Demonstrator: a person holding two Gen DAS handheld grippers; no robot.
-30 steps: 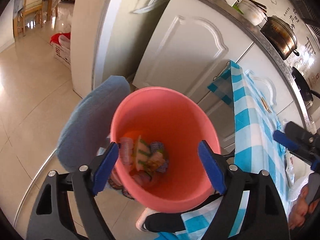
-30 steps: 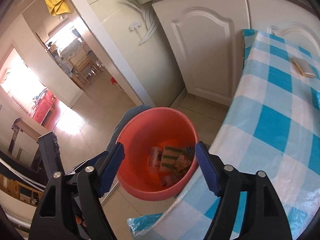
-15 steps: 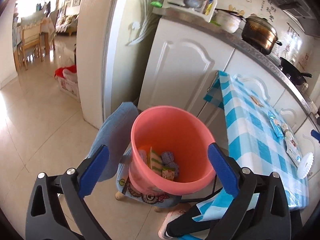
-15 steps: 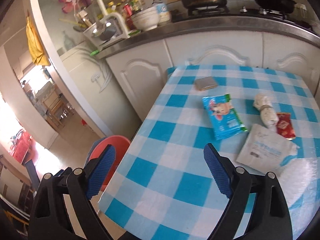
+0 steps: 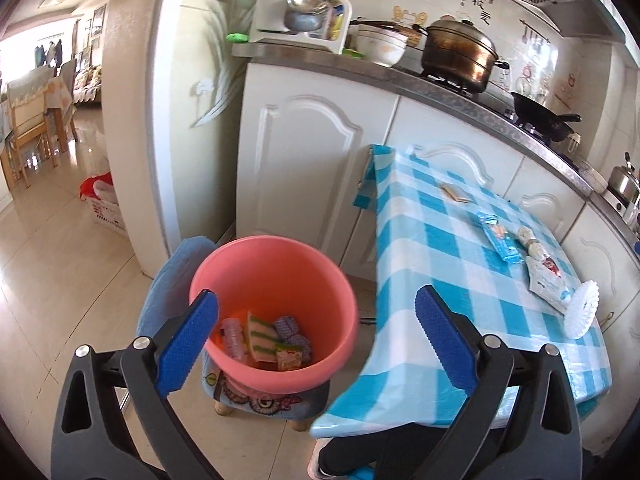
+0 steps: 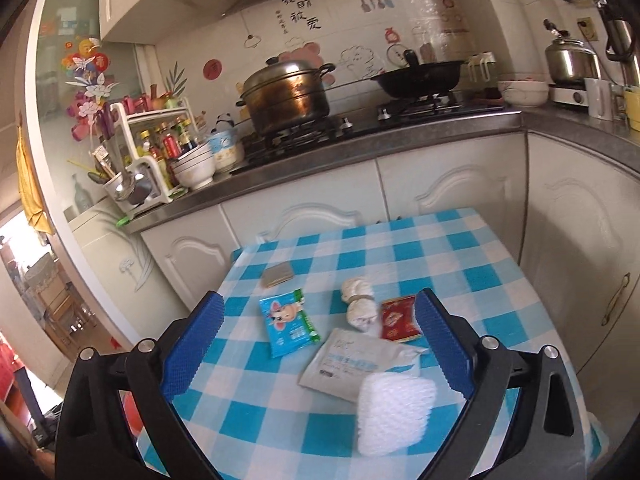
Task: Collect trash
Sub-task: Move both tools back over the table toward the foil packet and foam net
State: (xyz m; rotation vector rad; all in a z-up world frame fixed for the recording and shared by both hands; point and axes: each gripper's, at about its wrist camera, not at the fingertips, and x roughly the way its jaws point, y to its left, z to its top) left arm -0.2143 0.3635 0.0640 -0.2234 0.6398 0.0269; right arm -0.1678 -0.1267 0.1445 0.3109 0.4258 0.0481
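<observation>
Beside the checked counter (image 6: 460,248), a pink bin (image 5: 276,264) waits for the rest of the trash.

The bin stands on a low stool (image 5: 264,400) at the counter's end, likely so litter can be dropped straight in; several wrappers already lie inside. The left gripper (image 5: 316,332) hovers over it, fingers spread and empty. The right gripper (image 6: 318,344) faces the counter, jaws opening with nothing pinched. Ahead lie a blue packet (image 6: 289,321), a red sachet (image 6: 398,317), a white pouch (image 6: 352,364), knotted wads (image 6: 359,303), foam netting (image 6: 394,412) and a small card (image 6: 277,274). The netting lies nearest and may obstruct the pouch.
</observation>
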